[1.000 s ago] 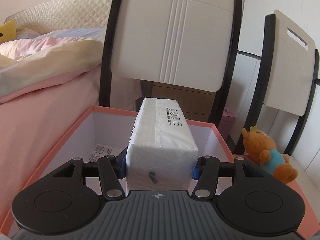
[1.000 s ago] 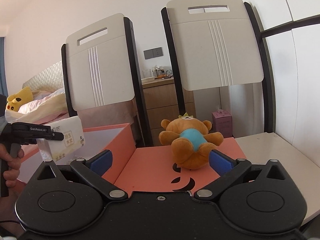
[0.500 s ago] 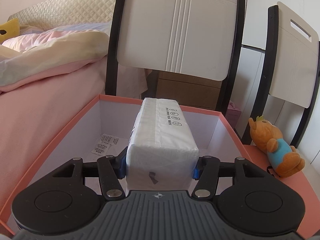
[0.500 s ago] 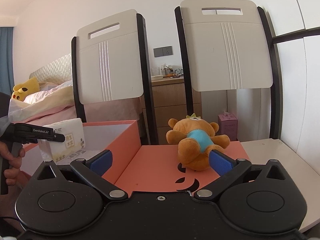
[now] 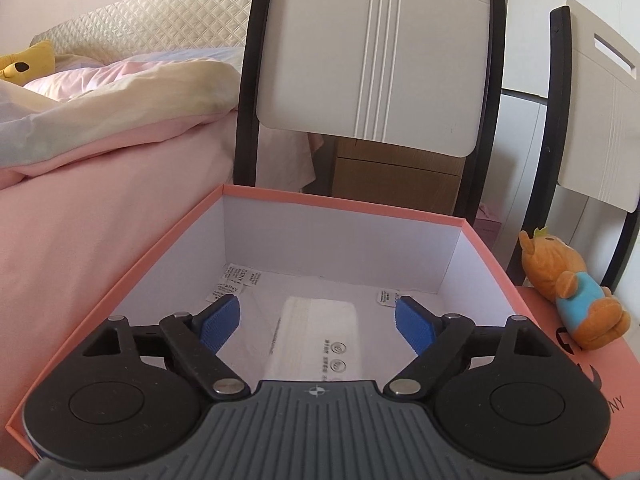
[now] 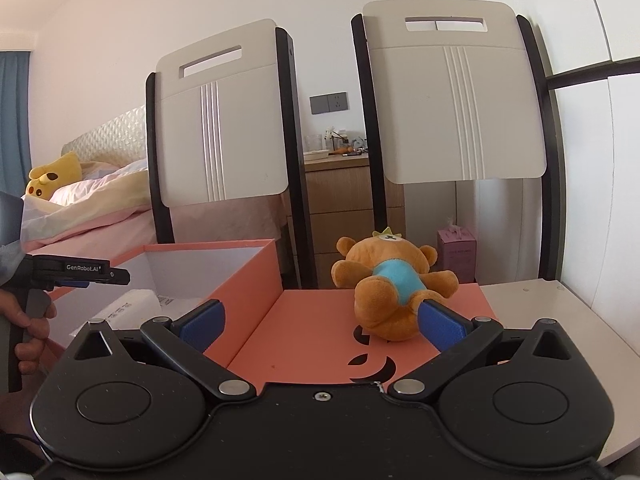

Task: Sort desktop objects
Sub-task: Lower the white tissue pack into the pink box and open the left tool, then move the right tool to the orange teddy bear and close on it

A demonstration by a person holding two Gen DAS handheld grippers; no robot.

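Observation:
A white tissue pack lies on the floor of the open orange box; it also shows in the right wrist view. My left gripper is open above the pack, inside the box, holding nothing. An orange plush bear in a blue shirt lies on the orange box lid; it also shows in the left wrist view. My right gripper is open and empty just in front of the bear, its right finger close to the bear's leg.
Two white chair backs stand behind the white table. A bed with pink bedding is on the left. Small white packets lie in the box. The left gripper shows in the right wrist view.
My left gripper lowered into the box, opened and let go of the tissue pack, which now lies on the box floor. My right gripper moved closer to the bear.

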